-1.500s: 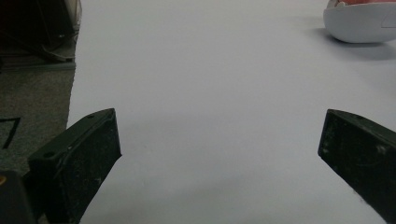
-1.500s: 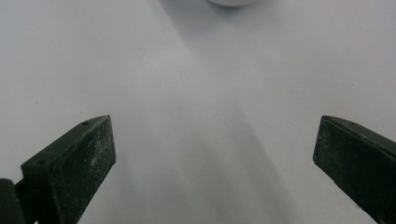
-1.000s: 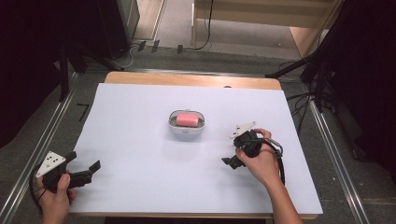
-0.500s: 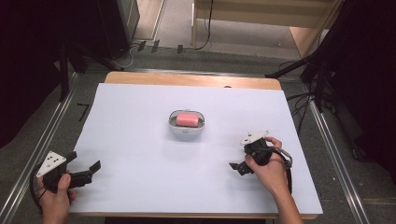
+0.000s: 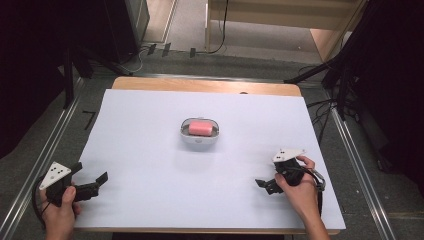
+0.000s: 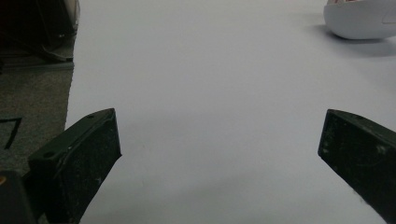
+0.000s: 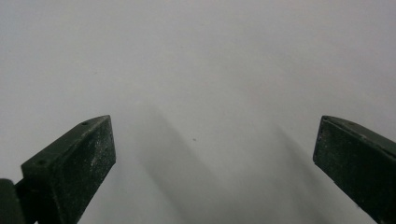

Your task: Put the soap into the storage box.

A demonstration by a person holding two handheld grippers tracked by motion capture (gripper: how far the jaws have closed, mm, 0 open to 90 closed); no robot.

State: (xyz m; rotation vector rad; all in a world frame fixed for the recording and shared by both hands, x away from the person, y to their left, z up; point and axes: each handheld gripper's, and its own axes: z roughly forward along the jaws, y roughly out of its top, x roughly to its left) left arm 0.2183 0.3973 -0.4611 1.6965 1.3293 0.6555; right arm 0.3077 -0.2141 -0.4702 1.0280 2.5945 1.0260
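Observation:
A small white oval dish [image 5: 200,136] sits at the middle of the white table sheet, with a pink block [image 5: 201,128] lying in it. My left gripper [image 5: 101,182] is held low at the front left corner, open and empty, pointing toward the dish. In the left gripper view its jaws [image 6: 219,135] stand wide apart over bare sheet, and the dish [image 6: 359,21] shows far off at the top right. My right gripper [image 5: 262,186] is at the front right, open, pointing left. The right gripper view has those jaws [image 7: 215,135] spread over bare white sheet.
The white sheet [image 5: 150,125] covers a wooden table whose far edge [image 5: 205,86] shows as a tan strip. Metal rails [image 5: 355,165] run along both sides, with grey floor, cables and dark stands beyond.
My right gripper has drawn back from beside the dish toward the front right of the table. The left gripper has hardly moved. The dish and pink block stay put.

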